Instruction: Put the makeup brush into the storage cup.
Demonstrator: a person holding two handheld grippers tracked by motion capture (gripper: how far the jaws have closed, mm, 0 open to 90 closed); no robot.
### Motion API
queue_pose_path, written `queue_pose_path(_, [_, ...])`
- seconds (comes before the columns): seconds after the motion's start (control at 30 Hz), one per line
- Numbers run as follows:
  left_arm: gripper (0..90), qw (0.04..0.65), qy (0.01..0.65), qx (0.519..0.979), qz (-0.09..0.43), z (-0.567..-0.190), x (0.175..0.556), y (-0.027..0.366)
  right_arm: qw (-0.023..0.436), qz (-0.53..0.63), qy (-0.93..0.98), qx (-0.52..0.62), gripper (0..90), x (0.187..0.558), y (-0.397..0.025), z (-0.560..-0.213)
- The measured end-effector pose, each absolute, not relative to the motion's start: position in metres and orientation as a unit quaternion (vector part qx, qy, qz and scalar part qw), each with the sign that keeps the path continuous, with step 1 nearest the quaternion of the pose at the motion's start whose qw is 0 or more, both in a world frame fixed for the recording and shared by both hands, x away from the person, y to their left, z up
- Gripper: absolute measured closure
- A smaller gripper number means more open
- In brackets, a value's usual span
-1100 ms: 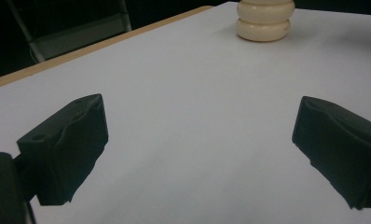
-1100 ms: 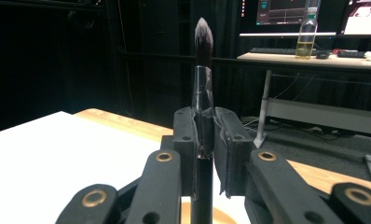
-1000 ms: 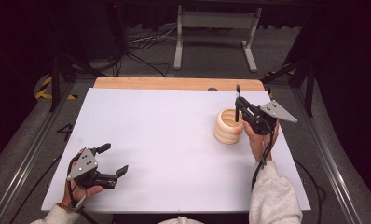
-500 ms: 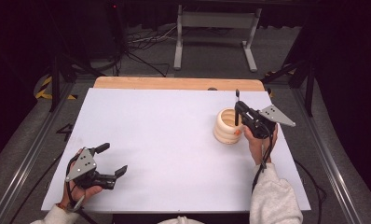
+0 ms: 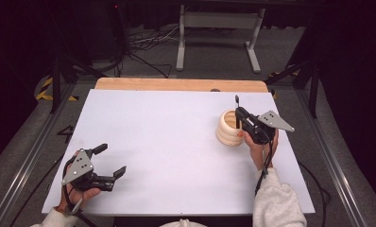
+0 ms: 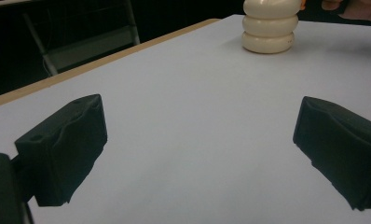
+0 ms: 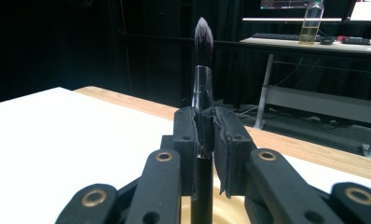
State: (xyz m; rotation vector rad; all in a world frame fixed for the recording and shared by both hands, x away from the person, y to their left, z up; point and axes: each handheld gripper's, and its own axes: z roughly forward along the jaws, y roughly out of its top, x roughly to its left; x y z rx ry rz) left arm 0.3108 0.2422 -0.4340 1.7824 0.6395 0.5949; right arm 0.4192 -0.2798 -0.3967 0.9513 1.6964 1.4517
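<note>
Black brush [image 7: 203,88] clamped upright, right gripper [image 7: 206,140] | over holder [image 5: 229,128] rim

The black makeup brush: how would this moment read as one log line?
right gripper: shut on black makeup brush, upright over cream ribbed holder | left gripper: open, idle

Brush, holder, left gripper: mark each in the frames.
brush [image 7: 203,42], right gripper view, on the dark bristle tip.
holder [image 6: 269,28], left gripper view, on the middle ring of its ribbed wall.
left gripper [image 5: 108,161], high view, midway between its open fingertips.
</note>
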Motion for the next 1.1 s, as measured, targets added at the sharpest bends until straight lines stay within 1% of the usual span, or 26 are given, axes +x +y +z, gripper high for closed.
queue_pose_path(1.1, [3.8, 0.542, 0.268, 0.757, 0.248, -0.435, 0.3112, 0.2414, 0.357, 0.541, 0.664, 0.372, 79.8, 0.4208, -0.2805, -0.4015])
